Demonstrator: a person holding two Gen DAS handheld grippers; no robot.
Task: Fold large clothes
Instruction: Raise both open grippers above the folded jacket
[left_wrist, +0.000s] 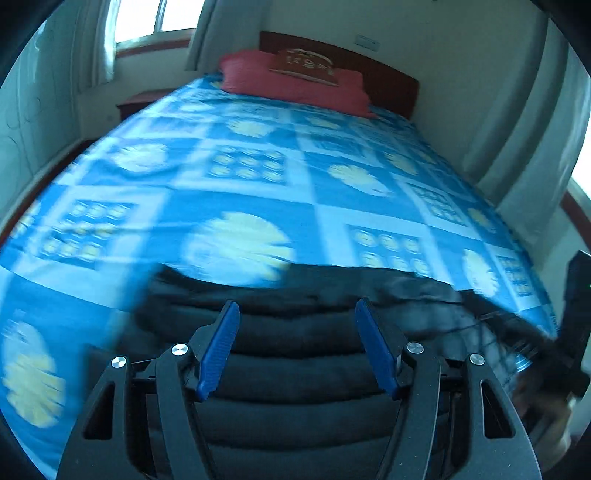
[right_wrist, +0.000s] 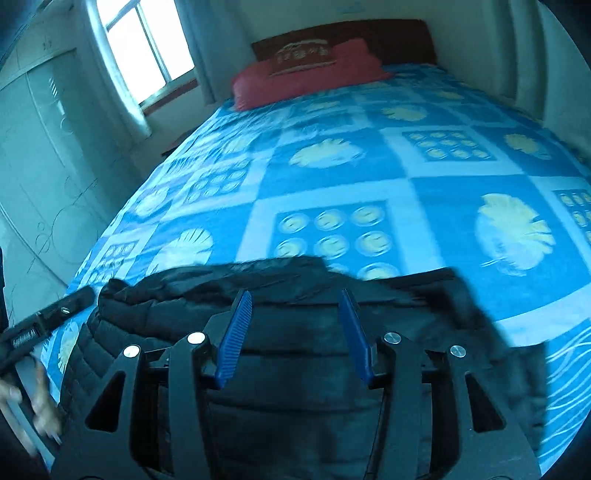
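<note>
A black quilted puffer jacket (left_wrist: 295, 332) lies on the near end of a bed with a blue patterned sheet (left_wrist: 258, 177). My left gripper (left_wrist: 297, 306) is open and empty, its blue pads above the jacket. In the right wrist view the same jacket (right_wrist: 295, 354) lies below my right gripper (right_wrist: 295, 295), which is also open and empty. The left gripper (right_wrist: 55, 310) shows at the left edge of the right wrist view, beside the jacket's left end. Part of the right gripper shows at the right edge of the left wrist view (left_wrist: 576, 295).
A red pillow (left_wrist: 295, 81) with a brown cushion lies at the headboard (left_wrist: 388, 74). A window (right_wrist: 147, 48) with curtains and a wardrobe (right_wrist: 44, 147) stand left of the bed. A wall (left_wrist: 480, 92) runs along the right side.
</note>
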